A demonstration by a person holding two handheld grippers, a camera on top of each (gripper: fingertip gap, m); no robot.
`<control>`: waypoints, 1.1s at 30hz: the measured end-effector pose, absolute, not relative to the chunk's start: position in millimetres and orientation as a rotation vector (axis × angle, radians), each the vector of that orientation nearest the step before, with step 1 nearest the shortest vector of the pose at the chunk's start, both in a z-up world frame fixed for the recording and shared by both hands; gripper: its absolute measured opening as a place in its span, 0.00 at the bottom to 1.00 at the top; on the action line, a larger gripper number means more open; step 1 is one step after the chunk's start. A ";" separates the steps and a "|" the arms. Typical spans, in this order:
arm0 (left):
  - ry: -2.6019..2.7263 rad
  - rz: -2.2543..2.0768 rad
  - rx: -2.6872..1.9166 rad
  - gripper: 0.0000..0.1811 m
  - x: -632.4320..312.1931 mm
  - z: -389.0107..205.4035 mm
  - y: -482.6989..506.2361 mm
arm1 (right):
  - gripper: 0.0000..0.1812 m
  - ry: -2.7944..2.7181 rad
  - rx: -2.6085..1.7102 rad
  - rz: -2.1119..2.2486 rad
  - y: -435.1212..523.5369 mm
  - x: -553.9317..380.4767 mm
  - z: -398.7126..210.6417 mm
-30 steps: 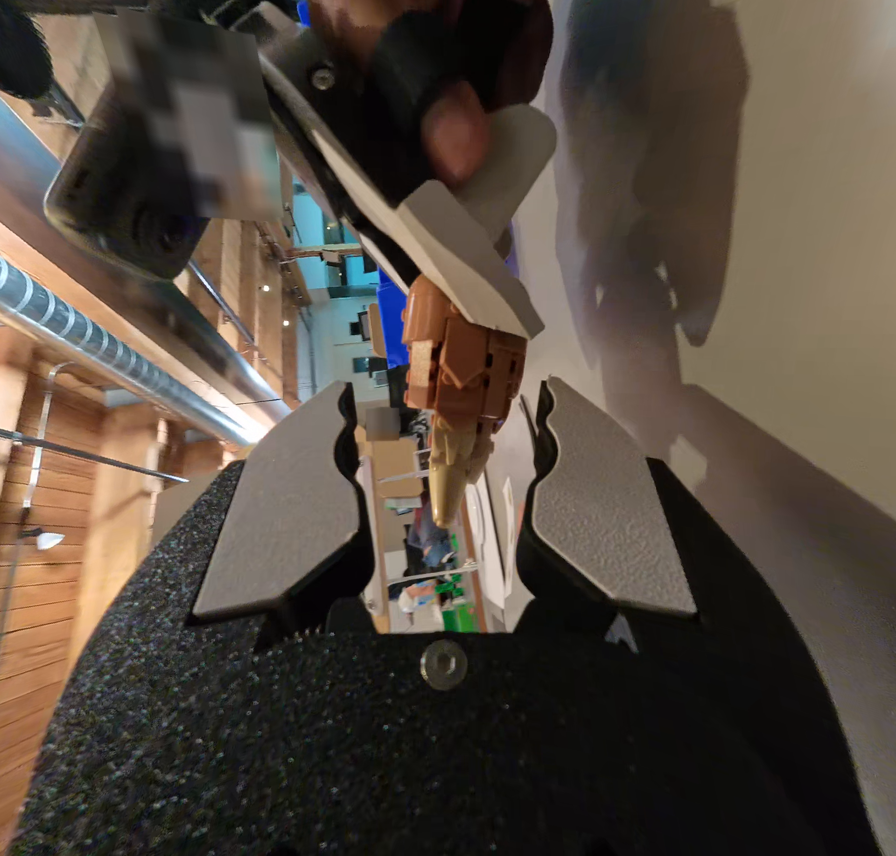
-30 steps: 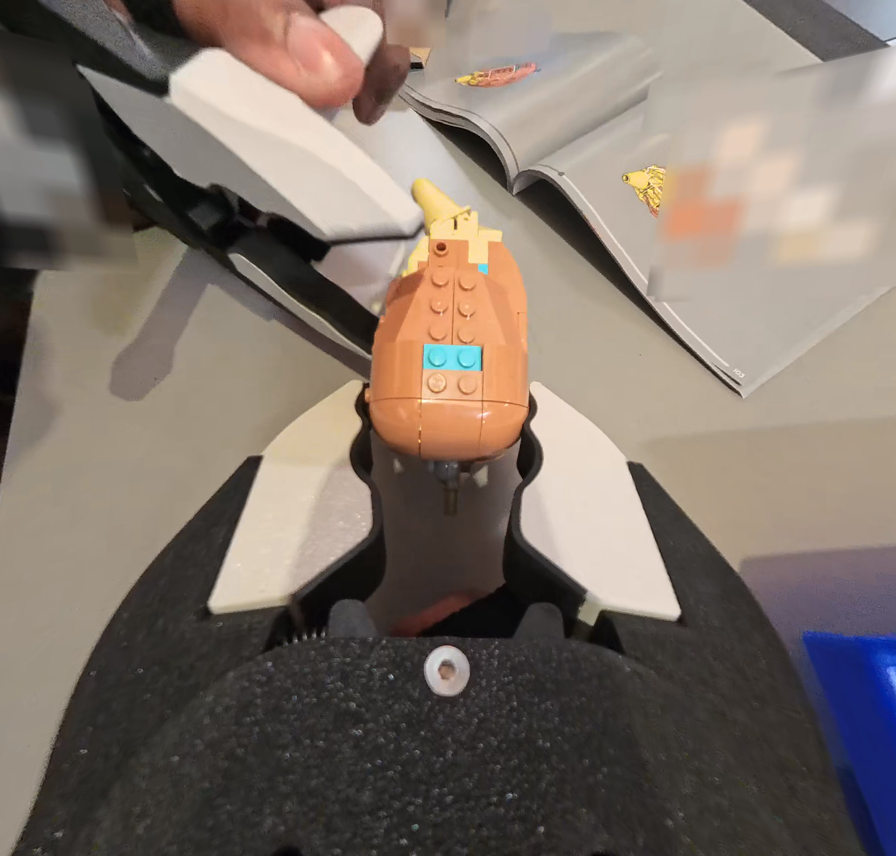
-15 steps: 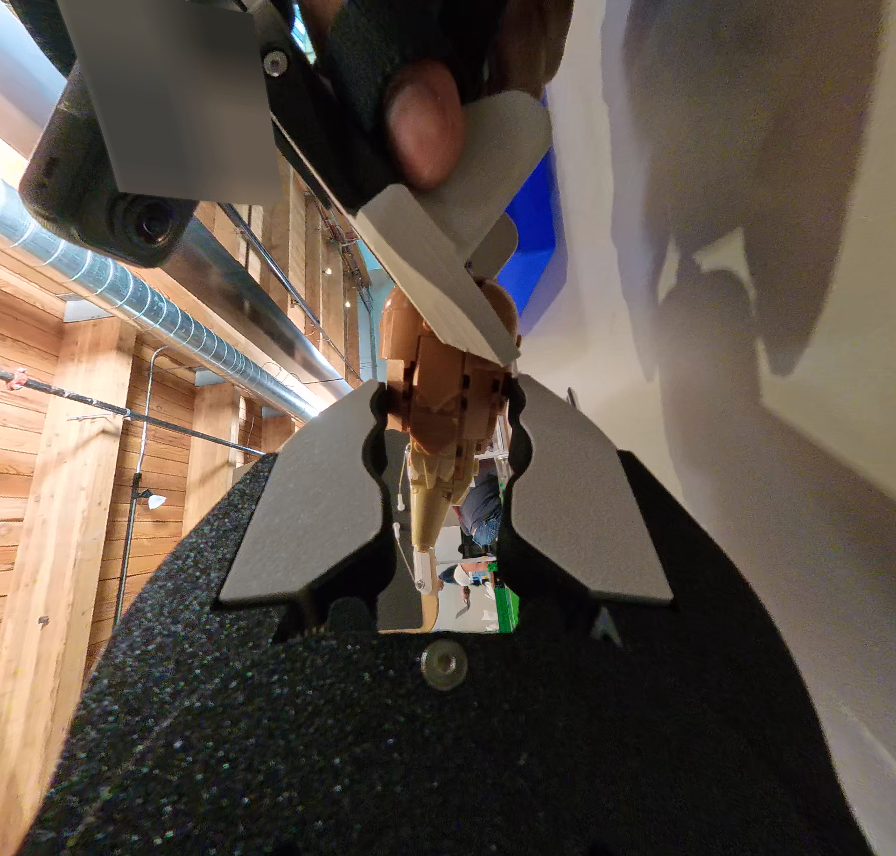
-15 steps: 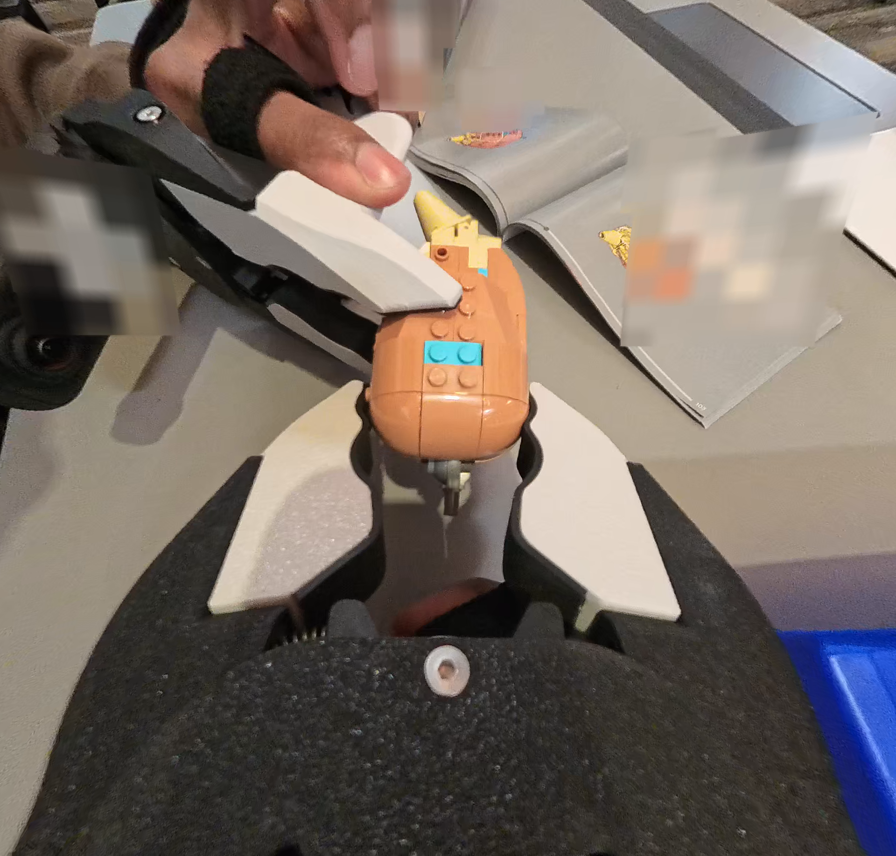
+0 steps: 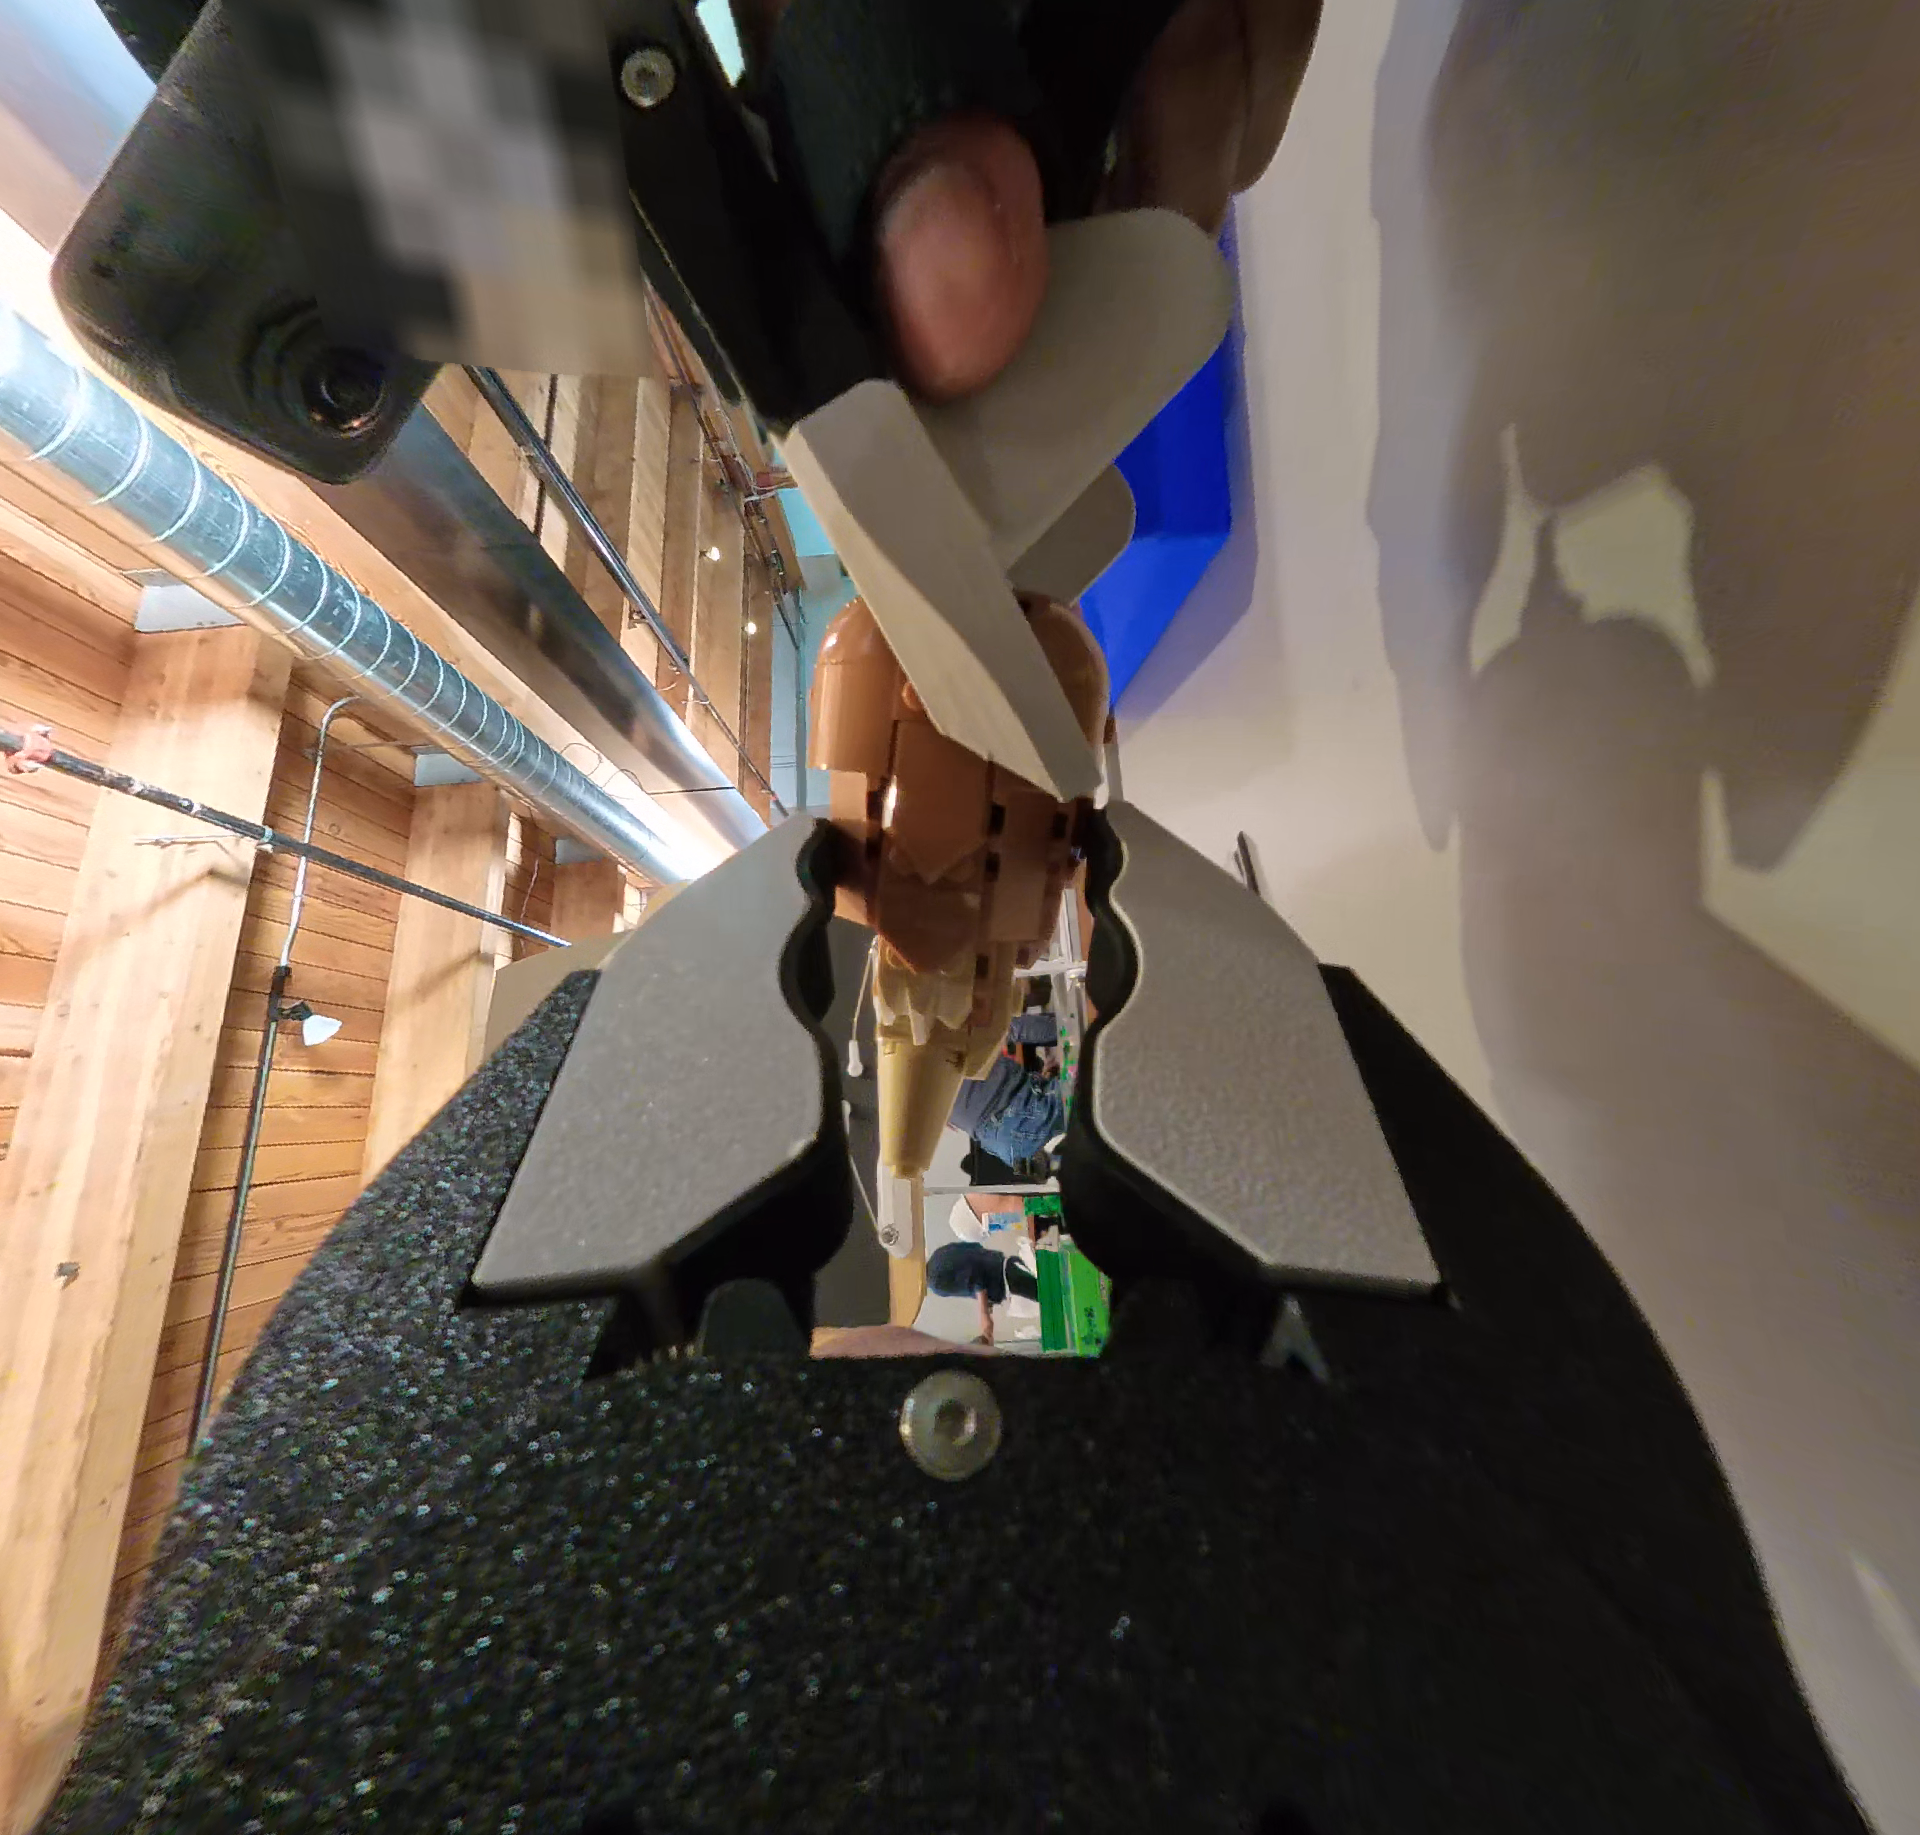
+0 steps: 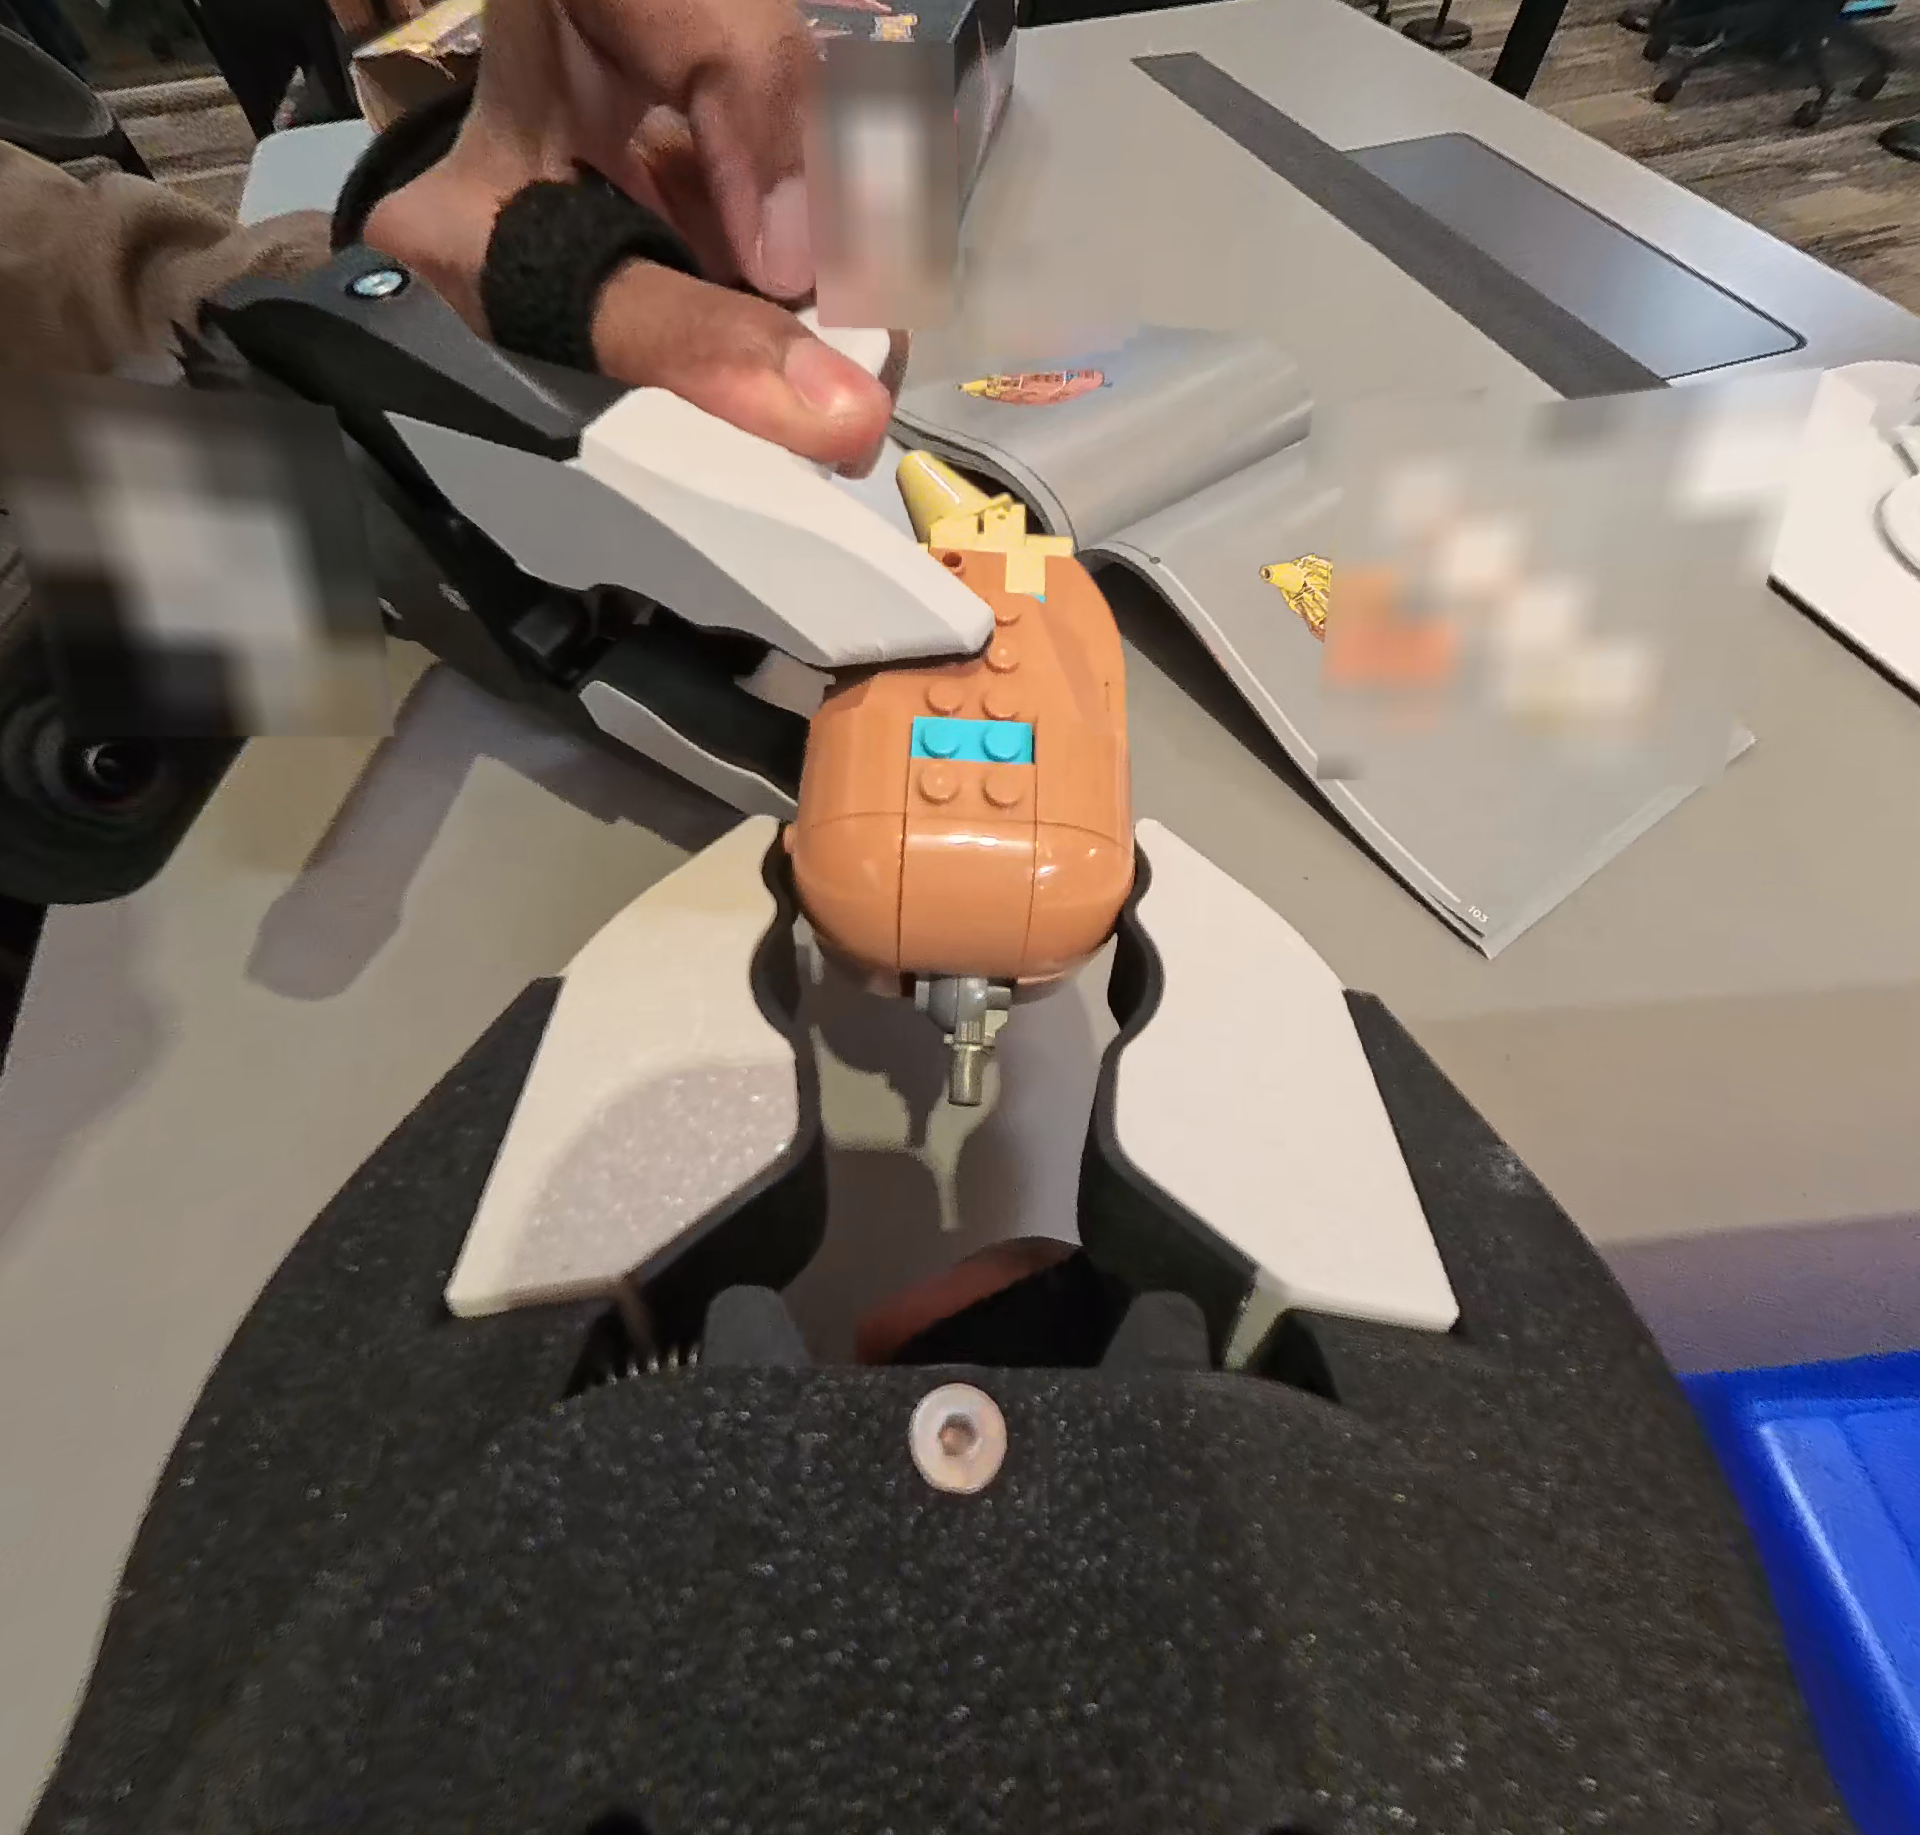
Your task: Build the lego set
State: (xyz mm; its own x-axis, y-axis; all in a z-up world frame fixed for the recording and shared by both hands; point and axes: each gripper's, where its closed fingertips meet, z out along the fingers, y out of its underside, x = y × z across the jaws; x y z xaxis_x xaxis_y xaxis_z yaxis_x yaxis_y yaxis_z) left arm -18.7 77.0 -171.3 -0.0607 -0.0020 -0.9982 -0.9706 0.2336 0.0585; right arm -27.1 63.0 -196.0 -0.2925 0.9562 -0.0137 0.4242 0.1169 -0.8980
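Both my grippers, right gripper (image 6: 961, 886) and left gripper (image 5: 961, 855), clench the brown lego body (image 6: 961, 798) between their jaws. If I twist them apart unevenly, the tan tip (image 5: 920, 1089) could snap off, I judge.

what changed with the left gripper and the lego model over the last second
The left gripper moved in and closed its jaws around the tan front end of the brown lego model, which earlier sat clear of them. The right gripper kept its grip on the rounded end; the booklet stayed open.
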 end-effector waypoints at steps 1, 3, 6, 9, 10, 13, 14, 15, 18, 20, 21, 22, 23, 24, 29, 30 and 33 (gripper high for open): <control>1.364 1.073 -1.011 0.26 -19.0 -171.9 77.2 | 0.32 -1.799 -1.339 1.120 63.3 -27.2 -196.6; 1.382 1.077 -1.017 0.26 -19.5 -174.7 77.2 | 0.32 -1.808 -1.349 1.109 63.4 -27.4 -199.7; 1.387 1.071 -1.027 0.25 -19.6 -174.6 76.5 | 0.32 -1.801 -1.345 1.127 62.4 -27.7 -199.2; 1.379 1.062 -1.034 0.25 -20.7 -171.9 76.0 | 0.32 -1.790 -1.334 1.130 61.9 -29.1 -195.7; 1.382 1.055 -1.040 0.25 -20.7 -172.4 75.8 | 0.32 -1.792 -1.334 1.131 61.7 -29.1 -195.8; 1.391 1.048 -1.042 0.25 -20.5 -174.2 75.3 | 0.32 -1.799 -1.331 1.127 61.4 -29.3 -197.4; 1.393 1.040 -1.050 0.25 -20.6 -175.2 75.4 | 0.32 -1.805 -1.331 1.120 61.5 -29.3 -198.2; 1.397 1.037 -1.055 0.25 -20.7 -175.6 75.3 | 0.32 -1.804 -1.328 1.120 61.3 -29.4 -198.2; 1.403 1.009 -1.081 0.25 -20.4 -177.1 75.1 | 0.32 -1.807 -1.325 1.124 60.8 -29.6 -198.5; 1.404 1.009 -1.084 0.25 -20.7 -178.0 75.2 | 0.33 -1.808 -1.321 1.117 61.1 -30.0 -199.1; 1.404 1.007 -1.085 0.25 -20.6 -178.4 75.4 | 0.33 -1.809 -1.322 1.118 61.4 -30.0 -199.6; 1.391 1.013 -1.079 0.25 -20.8 -177.7 75.9 | 0.33 -1.801 -1.323 1.124 61.9 -30.3 -198.7; 1.375 1.010 -1.084 0.25 -20.9 -177.5 76.6 | 0.33 -1.800 -1.325 1.123 62.8 -30.3 -198.4; 1.371 1.002 -1.091 0.25 -20.8 -178.1 77.4 | 0.33 -1.802 -1.334 1.117 63.7 -30.0 -199.2; 1.359 0.894 -1.119 0.33 -18.7 -183.3 76.9 | 0.33 -1.795 -1.352 1.109 69.4 -28.8 -202.7; 1.364 0.869 -1.142 0.37 -20.0 -186.3 76.2 | 0.33 -1.797 -1.359 1.102 71.6 -28.1 -204.7; 1.392 0.750 -1.213 0.41 -23.8 -198.3 71.0 | 0.33 -1.816 -1.370 1.104 75.1 -26.0 -210.4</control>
State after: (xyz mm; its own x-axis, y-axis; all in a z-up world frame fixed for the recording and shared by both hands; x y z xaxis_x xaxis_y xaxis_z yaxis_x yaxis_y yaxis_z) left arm -23.8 71.0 -198.3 0.1126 -0.2560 -0.9601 -0.9425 0.2784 -0.1848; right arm -26.0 75.1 -210.4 -0.2844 0.9585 -0.0174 0.4565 0.1194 -0.8816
